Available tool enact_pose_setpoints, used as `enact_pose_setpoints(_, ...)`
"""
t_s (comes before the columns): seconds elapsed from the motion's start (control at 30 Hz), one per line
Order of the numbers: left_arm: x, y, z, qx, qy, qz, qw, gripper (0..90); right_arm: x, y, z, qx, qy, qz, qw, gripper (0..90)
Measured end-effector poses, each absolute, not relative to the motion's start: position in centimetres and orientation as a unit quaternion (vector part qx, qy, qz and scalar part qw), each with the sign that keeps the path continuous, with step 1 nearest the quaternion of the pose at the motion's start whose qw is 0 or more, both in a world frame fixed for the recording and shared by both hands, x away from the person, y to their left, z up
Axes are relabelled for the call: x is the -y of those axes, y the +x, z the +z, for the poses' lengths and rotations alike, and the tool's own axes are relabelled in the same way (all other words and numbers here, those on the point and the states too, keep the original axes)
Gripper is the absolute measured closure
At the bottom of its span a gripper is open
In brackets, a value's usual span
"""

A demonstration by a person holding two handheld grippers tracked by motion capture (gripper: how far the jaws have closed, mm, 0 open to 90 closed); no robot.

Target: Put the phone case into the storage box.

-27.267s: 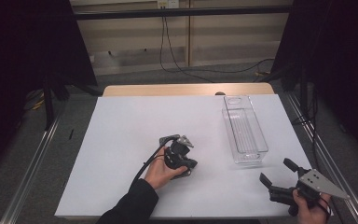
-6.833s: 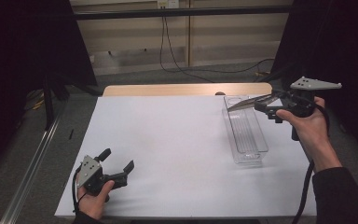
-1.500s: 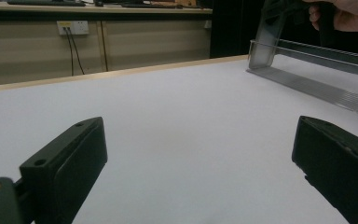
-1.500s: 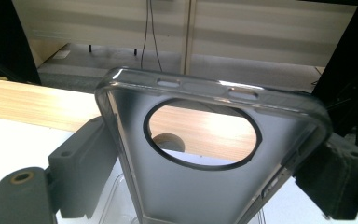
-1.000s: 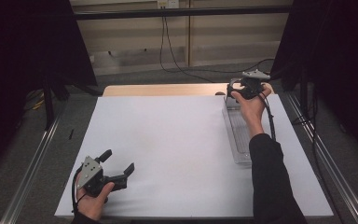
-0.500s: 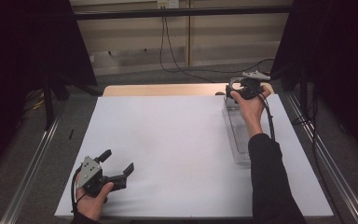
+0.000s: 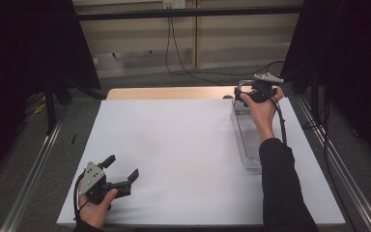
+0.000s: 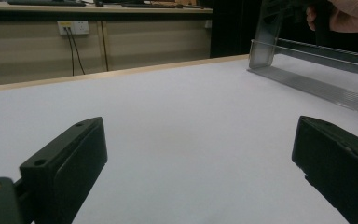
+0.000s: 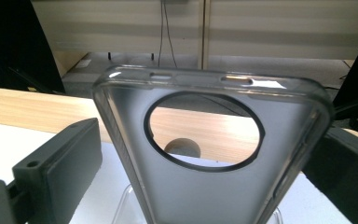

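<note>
- Step in hand: we judge that we are lifting a phone case (image 9: 209, 154) out of the clear tray (image 7: 251, 145), or setting it in; the pictures do not settle which
- Right gripper (image 7: 251, 94): above the far end of the clear tray, our hand wrapped round it; in the right gripper view the case stands between the two black jaws, with a gap showing at the left jaw, so we cannot tell whether the jaws truly clamp it
- Left gripper (image 7: 121, 176): well apart from the clear tray, near the table's (image 7: 174, 145) front left corner, jaws spread wide with nothing between them, resting idle
- Next move, as we judge it: keep the case upright and clear of the tray's walls, then carry it to wherever it goes; the thin rim offers little to pinch, so a slip is the risk
- Phone case: translucent smoky grey, soft-looking, rounded corners, a large round camera opening ringed in black, small slots along its top edge
- Clear tray: long, narrow, transparent, lying along the table's right side; in the left gripper view the case rises at its far end
</note>
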State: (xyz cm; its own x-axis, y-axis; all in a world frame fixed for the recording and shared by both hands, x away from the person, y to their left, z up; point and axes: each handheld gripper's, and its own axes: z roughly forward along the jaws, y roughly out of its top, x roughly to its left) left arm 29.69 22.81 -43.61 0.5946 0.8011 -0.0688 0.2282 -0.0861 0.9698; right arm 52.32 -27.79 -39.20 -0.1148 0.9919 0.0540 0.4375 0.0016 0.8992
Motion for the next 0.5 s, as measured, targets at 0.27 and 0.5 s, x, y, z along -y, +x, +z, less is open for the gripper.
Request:
enact_pose_setpoints(0.27,-22.83,29.66,-43.60,-0.371,0.693,0.254,0.564,3.2,27.78,52.25,-38.92,-0.618,0.570,0.420,0.342,0.3)
enact_pose_setpoints(0.5,-22.84,29.67,-43.61,-0.370,0.695,0.254,0.562,3.2,28.20,52.09,-38.54,-0.614,0.569,0.424,0.346,0.2)
